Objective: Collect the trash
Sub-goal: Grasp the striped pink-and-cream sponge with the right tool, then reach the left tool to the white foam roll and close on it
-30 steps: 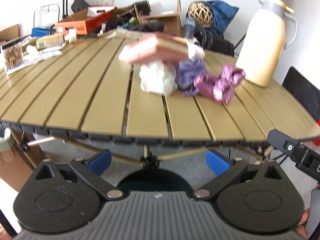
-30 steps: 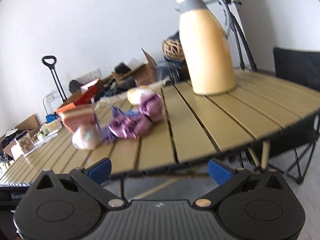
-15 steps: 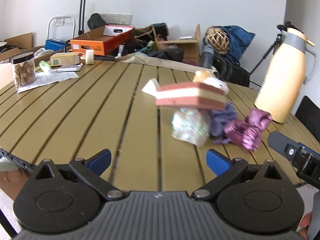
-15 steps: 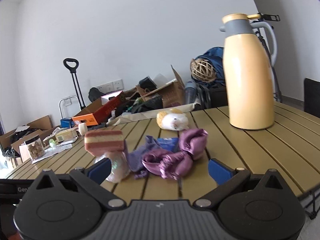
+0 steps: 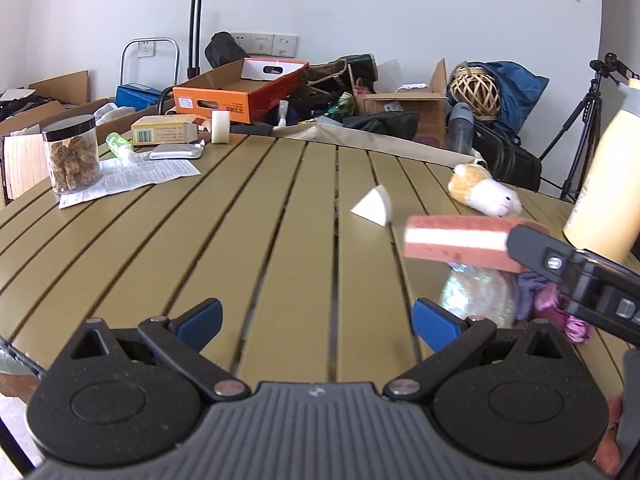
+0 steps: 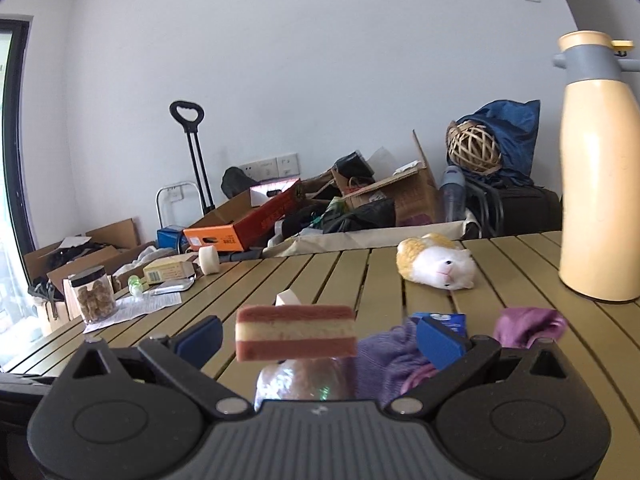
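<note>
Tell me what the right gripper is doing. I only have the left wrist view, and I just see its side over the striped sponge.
Observer: The right gripper is open. The striped sponge shows between its fingers, and neither finger touches it.
Operator: Anything hiding by the purple cloth?
Observer: Yes, a blue packet lies just behind the purple cloth, partly covered by the gripper's right finger.
Operator: My view crops the flask. Is it capped?
Observer: The flask stands upright with its grey collar and cream cap on.
</note>
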A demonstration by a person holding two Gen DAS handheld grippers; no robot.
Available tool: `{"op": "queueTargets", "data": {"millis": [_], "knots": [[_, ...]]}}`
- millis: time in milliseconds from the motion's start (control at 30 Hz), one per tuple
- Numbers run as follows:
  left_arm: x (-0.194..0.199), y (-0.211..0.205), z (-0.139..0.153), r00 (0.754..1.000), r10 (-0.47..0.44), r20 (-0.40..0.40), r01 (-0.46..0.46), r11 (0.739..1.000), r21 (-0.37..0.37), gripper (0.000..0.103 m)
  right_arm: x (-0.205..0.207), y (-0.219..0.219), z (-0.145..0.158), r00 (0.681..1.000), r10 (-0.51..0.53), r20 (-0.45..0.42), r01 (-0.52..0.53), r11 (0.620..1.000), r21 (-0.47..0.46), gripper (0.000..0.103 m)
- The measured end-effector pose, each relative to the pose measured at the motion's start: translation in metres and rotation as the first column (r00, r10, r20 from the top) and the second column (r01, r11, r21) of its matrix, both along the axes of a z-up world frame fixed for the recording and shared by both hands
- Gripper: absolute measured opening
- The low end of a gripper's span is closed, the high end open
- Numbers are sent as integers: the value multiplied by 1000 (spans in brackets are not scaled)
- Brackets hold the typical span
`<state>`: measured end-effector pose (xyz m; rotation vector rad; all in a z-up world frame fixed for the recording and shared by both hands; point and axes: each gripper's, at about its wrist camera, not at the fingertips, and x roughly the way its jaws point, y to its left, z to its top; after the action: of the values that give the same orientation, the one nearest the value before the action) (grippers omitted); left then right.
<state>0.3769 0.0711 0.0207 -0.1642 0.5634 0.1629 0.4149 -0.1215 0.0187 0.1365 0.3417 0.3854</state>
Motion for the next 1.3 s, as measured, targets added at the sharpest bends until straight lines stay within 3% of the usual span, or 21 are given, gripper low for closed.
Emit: {"op": "queueTargets", "data": {"millis": [267,333,400,433,667,900,1100,1300], "knots": [[8,26,2,1000,26,-2,-26,1000,6,103,40,26,-8,996,-9,-84,6,999,-39,103],[10,31,3,1000,27,-5,-27,1000,5,103,46,28,-9,995,-7,-97,3,999,-38,96],[11,36,4,999,32,-3,-32,999,3,103,49,30,-10,995,-2,-103,-2,999,-35,77],[12,39,6,999,35,-2,-35,999,2,103,50,30,-11,994,3,-107,-6,999,-32,74],[17,50,17,999,43,-1,-43,999,-3,103,46,25,-2,996,1,-87,-2,1000,-8,74],[38,51,54,998,18,68,-25,993,113,103,48,10,30,1000,-31,-4,31,999,20,73],[73,61,84,995,4,103,-22,985,173,103,70,-2,53,996,-87,29,88,996,-19,73],[127,86,96,997,29,72,-43,980,193,103,109,-10,64,990,-141,18,142,987,-81,73]]}}
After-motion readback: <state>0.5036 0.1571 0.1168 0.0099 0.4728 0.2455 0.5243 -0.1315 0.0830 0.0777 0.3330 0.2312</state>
